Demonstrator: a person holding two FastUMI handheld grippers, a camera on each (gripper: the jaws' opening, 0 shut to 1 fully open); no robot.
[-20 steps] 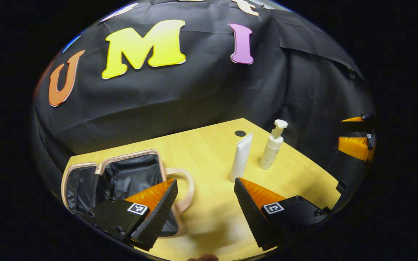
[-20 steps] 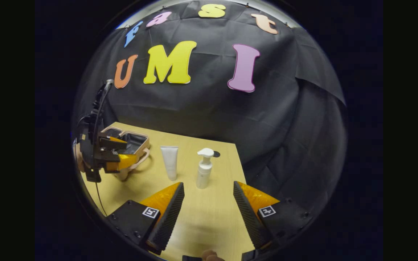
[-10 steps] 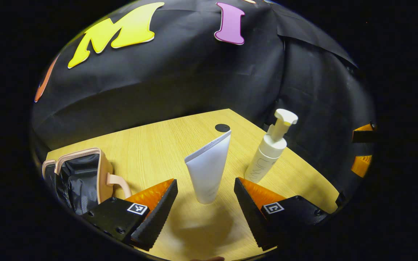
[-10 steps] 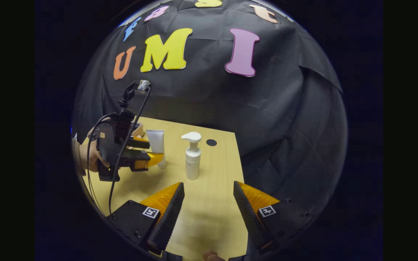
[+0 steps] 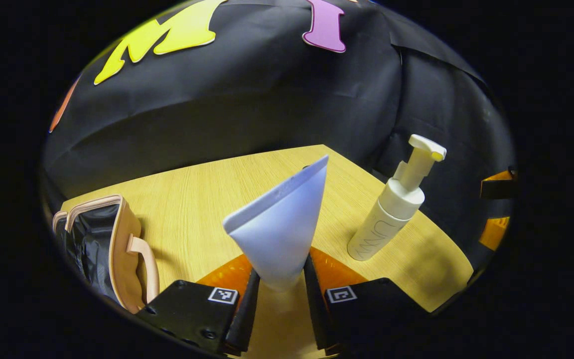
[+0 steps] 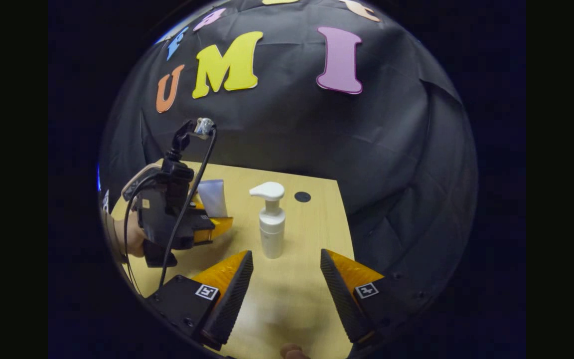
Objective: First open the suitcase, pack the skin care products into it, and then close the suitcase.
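Left gripper view: the left gripper (image 5: 281,294) is clamped on the low end of the white tube (image 5: 282,224), ready to carry it to the open suitcase (image 5: 102,249) nearby on the table (image 5: 202,194). The right gripper (image 6: 287,291) hangs with fingers spread and empty before the pump bottle (image 6: 271,219), probably its next pick.

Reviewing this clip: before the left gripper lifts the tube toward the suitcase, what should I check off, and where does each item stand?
1. Left gripper shut on the white tube, both fingers on its lower end: ok.
2. Tube upright, cap end down between the fingers: ok.
3. Suitcase open, dark lining showing: ok.
4. Pump bottle stands apart from the tube, so a lift should not knock it: ok.
5. Right gripper open, holding nothing, short of the bottle: ok.
6. Grip firm enough to carry the tube: cannot tell.
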